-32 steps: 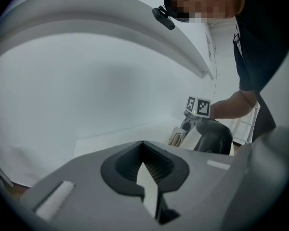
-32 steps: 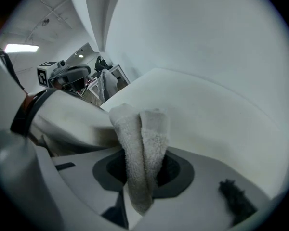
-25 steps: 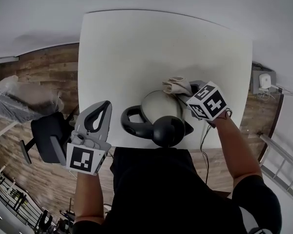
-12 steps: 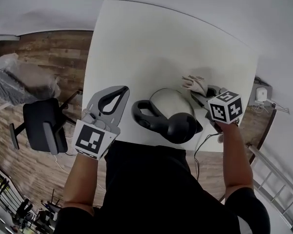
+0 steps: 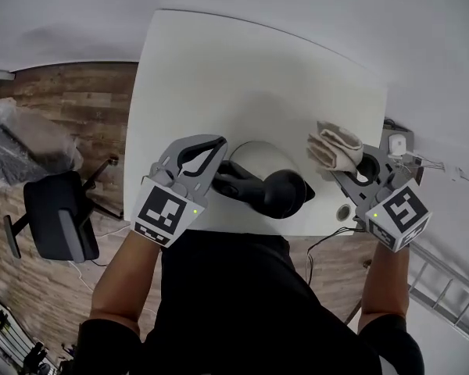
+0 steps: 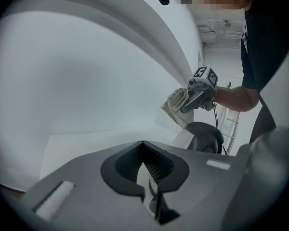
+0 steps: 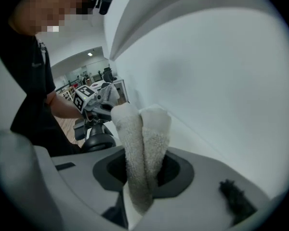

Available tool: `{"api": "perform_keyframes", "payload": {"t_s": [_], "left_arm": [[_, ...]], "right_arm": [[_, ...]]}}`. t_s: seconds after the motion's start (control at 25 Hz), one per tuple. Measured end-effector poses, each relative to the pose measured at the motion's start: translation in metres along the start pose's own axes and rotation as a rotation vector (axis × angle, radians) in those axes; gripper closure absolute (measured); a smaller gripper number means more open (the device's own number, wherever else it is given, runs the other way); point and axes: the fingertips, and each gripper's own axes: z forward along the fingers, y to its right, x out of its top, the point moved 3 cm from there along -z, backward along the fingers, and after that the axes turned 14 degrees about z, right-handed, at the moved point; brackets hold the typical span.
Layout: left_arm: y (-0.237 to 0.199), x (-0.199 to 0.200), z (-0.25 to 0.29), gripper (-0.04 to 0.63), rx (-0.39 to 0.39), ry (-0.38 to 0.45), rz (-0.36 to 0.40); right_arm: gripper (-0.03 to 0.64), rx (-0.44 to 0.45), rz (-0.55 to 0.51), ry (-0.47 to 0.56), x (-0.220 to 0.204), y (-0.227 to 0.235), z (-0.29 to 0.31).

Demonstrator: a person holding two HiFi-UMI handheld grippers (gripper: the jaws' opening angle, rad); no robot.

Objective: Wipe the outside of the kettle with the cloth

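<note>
The kettle (image 5: 254, 153) is seen upright on the white table (image 5: 219, 61), its pale round body under a black handle (image 5: 238, 184). To the right of the kettle, apart from it, the cloth (image 5: 334, 147) is clamped, folded, between the closed jaws of the right gripper (image 7: 143, 174). Just left of the kettle, the left gripper (image 6: 144, 153) is held with its jaws together and nothing in them. The cloth is judged soft and light. The kettle body is judged smooth and probably slippery, so the handle should be taken to steady it.

The pale, black-handled kettle (image 5: 254, 156) stands on the worktop (image 5: 219, 76); at its 3 o'clock, apart, the folded cream cloth (image 5: 335, 147) is pinched in the right tongs (image 5: 342, 165).
</note>
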Motion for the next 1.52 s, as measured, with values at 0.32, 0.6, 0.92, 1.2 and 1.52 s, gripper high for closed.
{"api": "perform_keyframes", "payload": {"t_s": [0.32,0.6,0.92,1.2,1.52], "left_arm": [[0.006,-0.001,-0.005,0.588,0.006,0.043,0.005],[-0.002,-0.010,-0.015,0.588,0.051,0.069,-0.078],[-0.006,-0.026,-0.022,0.589,0.088,0.044,-0.115],[-0.012,-0.037,-0.028,0.589,0.126,0.023,-0.131],[-0.011,-0.057,-0.032,0.588,0.170,-0.013,-0.176]], "right_arm": [[0.515,0.055,-0.389,-0.212,0.022,-0.044,0.014],[0.515,0.109,-0.429,-0.335,0.020,-0.043,0.054],[0.515,0.160,-0.429,-0.422,0.004,-0.030,0.099],[0.515,0.191,-0.429,-0.477,-0.008,-0.014,0.145],[0.515,0.218,-0.390,-0.555,-0.038,0.006,0.189]]}}
